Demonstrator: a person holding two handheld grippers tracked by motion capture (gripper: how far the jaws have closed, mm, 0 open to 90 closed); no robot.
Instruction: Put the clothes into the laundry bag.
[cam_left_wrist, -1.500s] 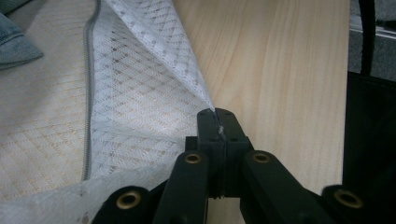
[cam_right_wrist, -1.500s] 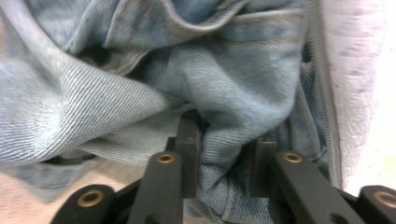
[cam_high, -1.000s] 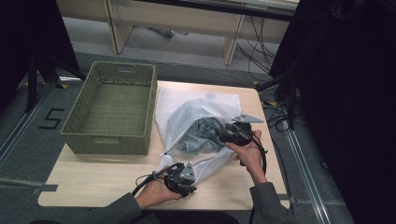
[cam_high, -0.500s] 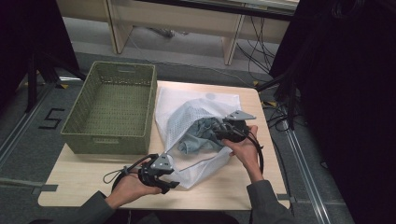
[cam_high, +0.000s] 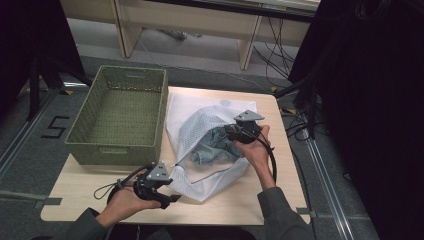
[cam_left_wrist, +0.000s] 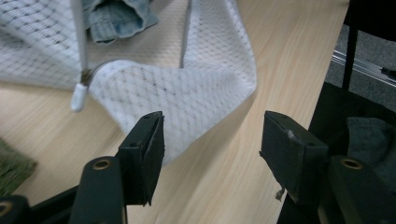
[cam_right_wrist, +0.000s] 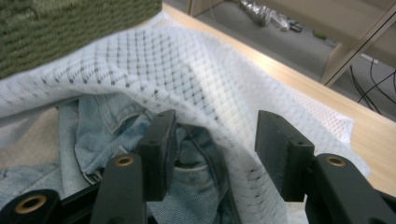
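**Left tongs let go of the mesh bag, right tongs closing in on the jeans**

My left tongs (cam_high: 161, 192) have just been opening and now stand wide with nothing between the jaws; a second ago they were pinched near the bag's lower corner, and they have since backed off toward my edge of the table (cam_high: 75, 192). The white mesh bag (cam_left_wrist: 187, 93) lies just ahead of them, its zipper pull (cam_left_wrist: 78, 95) off to their left. I take it the bag is unzipped enough to be emptied.

My right tongs (cam_right_wrist: 212, 154) have just been closing, but the pads do not press yet: the blue jeans (cam_right_wrist: 196, 186) and a fold of mesh sit between the jaws, inside the bag's mouth.

The table is pale wood; the green basket (cam_high: 120, 117) stands beyond my left tongs. Past the table are grey floor, a wooden desk's legs and cables.
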